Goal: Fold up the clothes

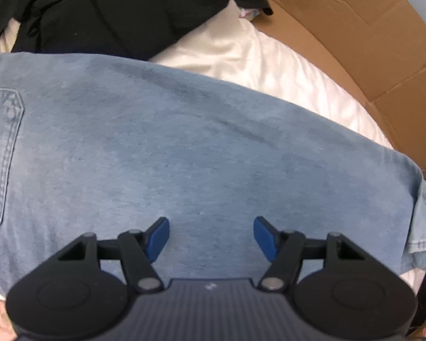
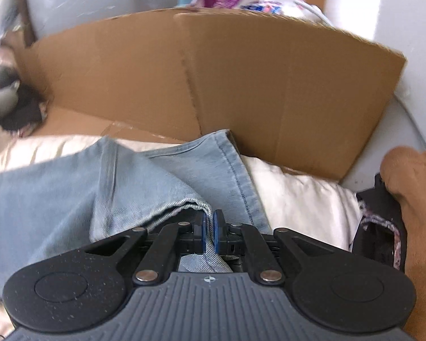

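Right wrist view: right gripper (image 2: 209, 234) pinched a hem of the light-blue jeans (image 2: 71, 182); creased cardboard box (image 2: 241, 79) stood beyond the jaws. Left gripper (image 1: 211, 237) gaped above flat denim.

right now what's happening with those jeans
A person with a handheld gripper in each hand is folding light blue jeans on a white sheet. The right gripper is shut on a hem of the jeans, near a cardboard box. The left gripper is open above the flat denim, holding nothing. Dark clothes lie beyond.
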`<state>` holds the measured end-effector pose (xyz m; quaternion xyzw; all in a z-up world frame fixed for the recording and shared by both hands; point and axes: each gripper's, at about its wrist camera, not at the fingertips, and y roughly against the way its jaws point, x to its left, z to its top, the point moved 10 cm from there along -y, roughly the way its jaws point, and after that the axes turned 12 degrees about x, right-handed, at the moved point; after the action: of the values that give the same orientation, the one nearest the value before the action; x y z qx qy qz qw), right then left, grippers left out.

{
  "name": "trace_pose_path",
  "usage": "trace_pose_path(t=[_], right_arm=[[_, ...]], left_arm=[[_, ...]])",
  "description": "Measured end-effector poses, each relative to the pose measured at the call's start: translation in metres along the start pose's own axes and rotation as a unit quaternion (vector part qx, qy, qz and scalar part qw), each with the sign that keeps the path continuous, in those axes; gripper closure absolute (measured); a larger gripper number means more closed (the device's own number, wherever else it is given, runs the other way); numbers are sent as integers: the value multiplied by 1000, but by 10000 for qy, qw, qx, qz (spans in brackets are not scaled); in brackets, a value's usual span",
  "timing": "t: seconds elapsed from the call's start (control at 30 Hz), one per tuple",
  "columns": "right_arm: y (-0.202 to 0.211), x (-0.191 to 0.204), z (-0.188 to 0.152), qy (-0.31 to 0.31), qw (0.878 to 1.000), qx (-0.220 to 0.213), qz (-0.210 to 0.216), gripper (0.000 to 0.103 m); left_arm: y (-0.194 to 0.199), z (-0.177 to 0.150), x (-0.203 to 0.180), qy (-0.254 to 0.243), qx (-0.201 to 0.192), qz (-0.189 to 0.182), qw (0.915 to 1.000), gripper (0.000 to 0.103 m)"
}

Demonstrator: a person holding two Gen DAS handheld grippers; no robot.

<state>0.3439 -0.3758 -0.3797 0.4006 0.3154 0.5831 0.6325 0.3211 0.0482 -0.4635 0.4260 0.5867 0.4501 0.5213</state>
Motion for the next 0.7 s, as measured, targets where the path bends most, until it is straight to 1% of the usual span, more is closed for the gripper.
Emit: trace_pose_path(t=[0.2, 0.27, 0.43, 0.7], right_arm=[[4, -24, 3, -694, 9973, 81, 246, 100], [6, -28, 4, -811, 9964, 98, 228, 100], [11, -32, 13, -804, 9967, 23, 105, 100], [11, -35, 28, -744, 9971, 57, -165, 101]], left_arm=[[-5, 0, 1, 31, 44, -68, 10000, 35], [-5, 1, 3, 52, 18, -64, 10000, 35], [-3, 0, 7, 105, 6, -61, 9999, 35], [-2, 2, 7, 96, 2, -60, 9999, 35]])
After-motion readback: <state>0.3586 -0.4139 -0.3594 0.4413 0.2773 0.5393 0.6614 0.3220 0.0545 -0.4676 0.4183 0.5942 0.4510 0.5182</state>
